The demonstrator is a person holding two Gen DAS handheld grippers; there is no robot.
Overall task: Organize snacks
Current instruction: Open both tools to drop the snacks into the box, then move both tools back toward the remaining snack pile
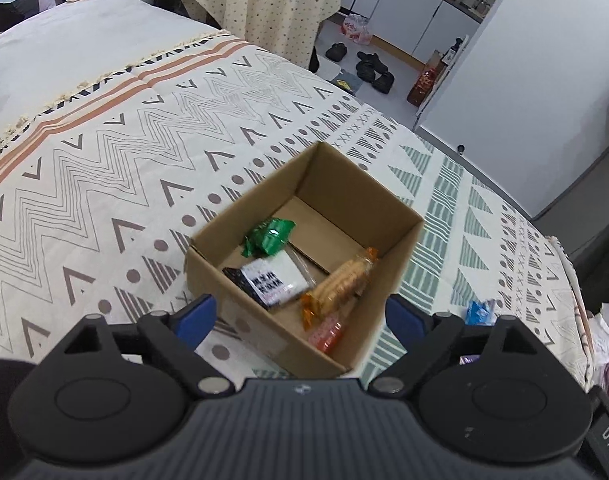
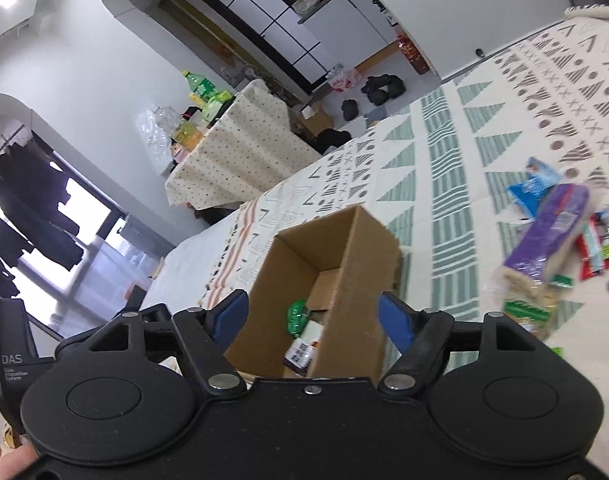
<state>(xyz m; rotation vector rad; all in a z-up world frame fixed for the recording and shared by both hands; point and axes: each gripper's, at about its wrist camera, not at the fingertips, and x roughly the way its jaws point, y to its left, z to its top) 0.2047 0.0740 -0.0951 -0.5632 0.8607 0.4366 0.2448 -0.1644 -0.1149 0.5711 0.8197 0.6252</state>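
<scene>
Nearest the lens in the left wrist view, the left hand-held gripper (image 1: 300, 312) stands with its blue pads wide apart and nothing between them, hanging just over the near edge of the cardboard box (image 1: 388, 196) at centre frame. Inside the box lie a black-and-white packet (image 1: 270, 280), a clear sleeve of biscuits (image 1: 342, 280) whose long axis runs from lower left to upper right, a small orange-pink wrapped snack (image 1: 326, 332) below it, and a green wrapped sweet (image 1: 268, 236) farther in.

In the right wrist view, the right hand-held gripper (image 2: 312, 316) is likewise spread and empty, with the box's near corner showing between its pads at lower centre.

The relation that matters, as I judge it: the loose snacks still to be sorted lie on the bed (image 2: 444, 168) to the right of the box, at the right edge of the right wrist frame. The purple bread pack (image 2: 544, 236) lies there with its long axis running lower left to upper right; a blue packet (image 2: 534, 184) sits just beyond it and red and green wrappers (image 2: 596, 248) beside it. The right hand seems nearer to that pile; a turn toward the right side of its frame would bring it there.
</scene>
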